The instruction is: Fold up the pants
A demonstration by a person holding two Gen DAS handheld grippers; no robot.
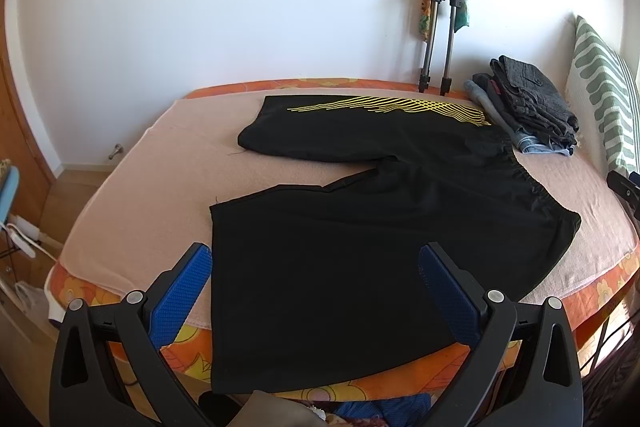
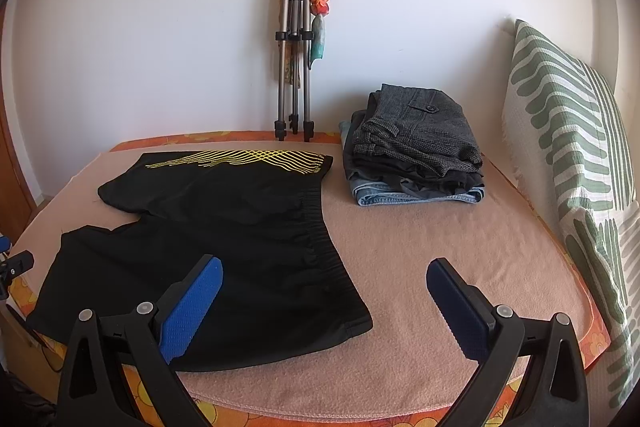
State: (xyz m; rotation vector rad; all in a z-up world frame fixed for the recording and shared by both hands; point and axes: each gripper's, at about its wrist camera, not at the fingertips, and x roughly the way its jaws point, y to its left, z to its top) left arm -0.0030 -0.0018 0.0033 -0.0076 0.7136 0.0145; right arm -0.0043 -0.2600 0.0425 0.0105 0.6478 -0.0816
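Black pants (image 1: 360, 227) with yellow wavy lines on the far leg lie spread flat on a pink blanket (image 1: 160, 179), legs pointing left, elastic waistband at the right. The near leg hangs over the bed's front edge. My left gripper (image 1: 316, 291) hovers open above the near leg, blue pads wide apart and holding nothing. In the right wrist view the same pants (image 2: 224, 227) fill the left half. My right gripper (image 2: 324, 303) is open above the waistband's near corner, its left pad over black cloth, its right pad over the blanket (image 2: 440, 227).
A stack of folded clothes (image 2: 416, 155) sits at the far right of the bed. A green-striped pillow (image 2: 572, 155) leans at the right. A folded tripod (image 2: 294, 47) stands against the white wall. An orange flowered sheet (image 1: 400, 385) edges the bed.
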